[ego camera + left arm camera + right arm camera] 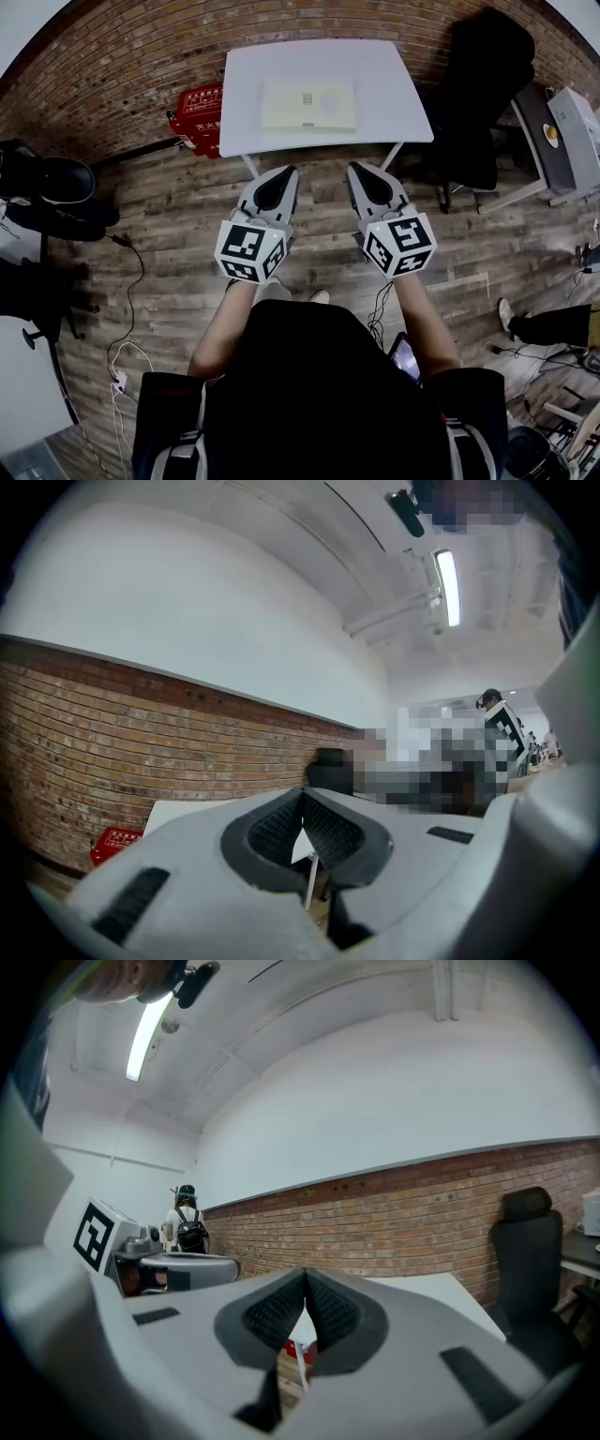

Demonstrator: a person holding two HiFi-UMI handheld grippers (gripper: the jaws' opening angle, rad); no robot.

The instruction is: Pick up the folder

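A brick wall (122, 75) runs along the far side of the room, white-painted above the brick in both gripper views. A wooden floor (169, 216) of weathered planks spreads below it. Against the wall stands a white table (394, 94), its top mostly bare. A black office chair (487, 84) sits just beside the table's right end.

The person holds both tools out level in front of the body, side by side over the floor, their tips short of the table's near edge. The left gripper (289, 172) is clenched, its ribbed pads pressed together with nothing between them. The right gripper (355, 169) is likewise clamped tight and empty. Neither touches the table.

The folder (309, 103), pale cream and rectangular, lies flat near the middle of the tabletop, apart from both grippers. A red box (199, 112) with white lettering rests on the floor against the wall, just beside the table's left end. A thin dark cable (136, 281) trails across the planks at the left. In the right gripper view a person (190, 1227) wearing a backpack stands far off beside the wall.
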